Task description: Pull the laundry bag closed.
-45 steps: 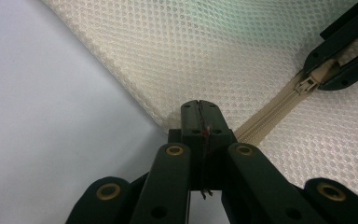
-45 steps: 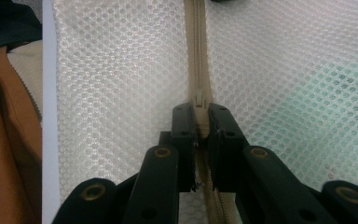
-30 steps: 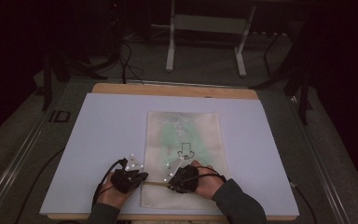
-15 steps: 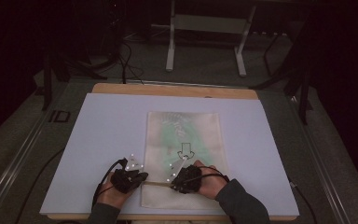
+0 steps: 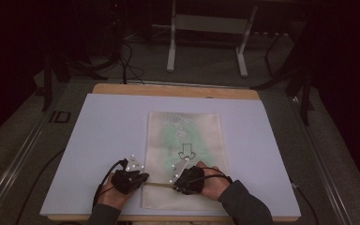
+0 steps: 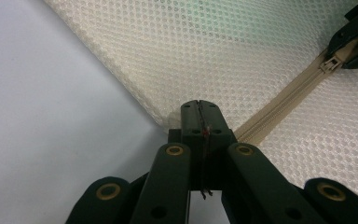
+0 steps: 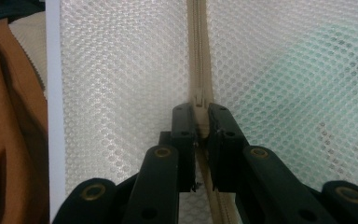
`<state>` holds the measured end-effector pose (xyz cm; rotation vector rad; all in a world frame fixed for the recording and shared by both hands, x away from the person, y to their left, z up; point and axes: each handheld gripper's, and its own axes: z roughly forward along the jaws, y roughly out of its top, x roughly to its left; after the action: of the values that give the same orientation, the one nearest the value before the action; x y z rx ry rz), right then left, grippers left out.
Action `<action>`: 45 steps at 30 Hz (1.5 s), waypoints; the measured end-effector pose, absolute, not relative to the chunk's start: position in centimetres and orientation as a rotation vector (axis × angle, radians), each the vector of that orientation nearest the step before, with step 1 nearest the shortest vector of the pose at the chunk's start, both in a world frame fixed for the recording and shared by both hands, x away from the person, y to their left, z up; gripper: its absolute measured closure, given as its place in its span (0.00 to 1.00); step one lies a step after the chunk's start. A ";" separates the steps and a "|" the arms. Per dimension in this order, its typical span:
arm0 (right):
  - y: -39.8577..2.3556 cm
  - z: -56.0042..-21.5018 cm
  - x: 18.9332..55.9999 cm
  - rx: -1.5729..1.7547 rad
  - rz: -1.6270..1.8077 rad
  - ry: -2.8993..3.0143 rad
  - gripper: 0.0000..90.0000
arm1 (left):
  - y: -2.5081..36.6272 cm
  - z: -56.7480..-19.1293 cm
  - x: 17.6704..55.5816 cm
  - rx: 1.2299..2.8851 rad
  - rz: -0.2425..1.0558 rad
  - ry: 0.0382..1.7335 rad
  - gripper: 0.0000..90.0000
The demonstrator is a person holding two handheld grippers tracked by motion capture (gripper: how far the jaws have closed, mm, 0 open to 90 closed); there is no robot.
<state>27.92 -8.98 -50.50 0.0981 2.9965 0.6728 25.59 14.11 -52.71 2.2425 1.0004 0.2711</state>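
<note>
The right gripper (image 7: 200, 119) has its jaws drawn in tight on the zip pull (image 7: 198, 100), with the cream tab pinched between the two black tips and only the pull's width left between them. From there the zip (image 7: 196, 51) runs straight away to 12 o'clock in the right gripper view, and more of its tape passes under the jaws toward 6.

The left gripper (image 6: 199, 106) is fully closed, tip against tip, and the tips sit right on the corner of the bag (image 6: 223, 51) where the zip (image 6: 279, 107) ends; whether cloth is caught between them cannot be told (the tips hide the very edge). In the left gripper view the zip leads off to 2 o'clock, up to the right gripper (image 6: 349, 44) on the pull.

In the high view the left gripper (image 5: 143, 178) lies at 9 o'clock from the right gripper (image 5: 174, 183), the short stretch of zip (image 5: 159, 184) taut between them. Each is held by a hand (image 5: 115, 197), the right one in a dark sleeve (image 5: 243, 206).

The bag (image 5: 185, 126) is cream mesh with something green showing through it, and it lies flat on the pale sheet (image 5: 108, 131) covering the table (image 5: 168, 89), its long side running toward 12 o'clock and the zip crossing it near the person's end.
</note>
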 end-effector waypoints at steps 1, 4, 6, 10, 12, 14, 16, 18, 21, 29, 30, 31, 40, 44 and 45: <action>-9.1 -50.5 27.9 0.101 0.676 2.996 0.92 | 14.1 -52.7 25.6 2.243 0.271 1.000 0.99; -9.4 -50.5 27.9 0.106 0.670 2.997 0.92 | 14.1 -52.7 25.6 2.244 0.272 1.000 0.99; -9.6 -50.4 27.9 0.113 0.671 2.999 0.92 | 14.1 -52.7 25.6 2.244 0.271 1.001 0.99; -9.9 -50.4 27.9 0.116 0.668 2.998 0.92 | 14.1 -52.7 25.6 2.245 0.271 1.001 0.99; -10.1 -50.4 27.9 0.116 0.667 2.999 0.92 | 14.1 -52.7 25.6 2.246 0.271 1.001 0.99; -10.2 -50.4 27.9 0.116 0.666 2.998 0.92 | 14.1 -52.7 25.6 2.245 0.270 1.003 0.99; -10.3 -50.4 27.9 0.122 0.664 2.999 0.92 | 14.1 -52.7 25.6 2.243 0.267 1.004 0.99; -10.5 -50.4 27.9 0.122 0.661 2.998 0.92 | 14.1 -52.7 25.6 2.244 0.267 1.004 0.99; -10.6 -50.4 27.9 0.128 0.661 2.999 0.92 | 14.1 -52.7 25.6 2.245 0.268 1.004 0.99; -11.2 -50.4 27.9 0.138 0.662 3.001 0.92 | 14.1 -52.7 25.6 2.244 0.268 1.007 0.99; -11.3 -50.4 28.0 0.134 0.657 3.005 0.92 | 14.1 -52.7 25.6 2.243 0.268 1.006 0.99; -11.4 -50.5 27.9 0.131 0.638 3.010 0.92 | 14.1 -52.7 25.6 2.244 0.267 1.007 0.99; -12.1 -50.6 27.8 0.147 0.652 3.004 0.92 | 14.1 -52.7 25.6 2.243 0.269 1.007 0.99; -12.1 -50.6 27.8 0.142 0.649 3.006 0.92 | 14.1 -52.7 25.6 2.244 0.269 1.007 0.99; -12.1 -50.6 27.8 0.138 0.644 3.007 0.92 | 14.1 -52.7 25.6 2.244 0.269 1.006 0.99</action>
<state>27.83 -12.08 -50.56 0.1377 3.0074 0.6444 25.58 14.10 -52.68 2.2438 1.0064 0.2688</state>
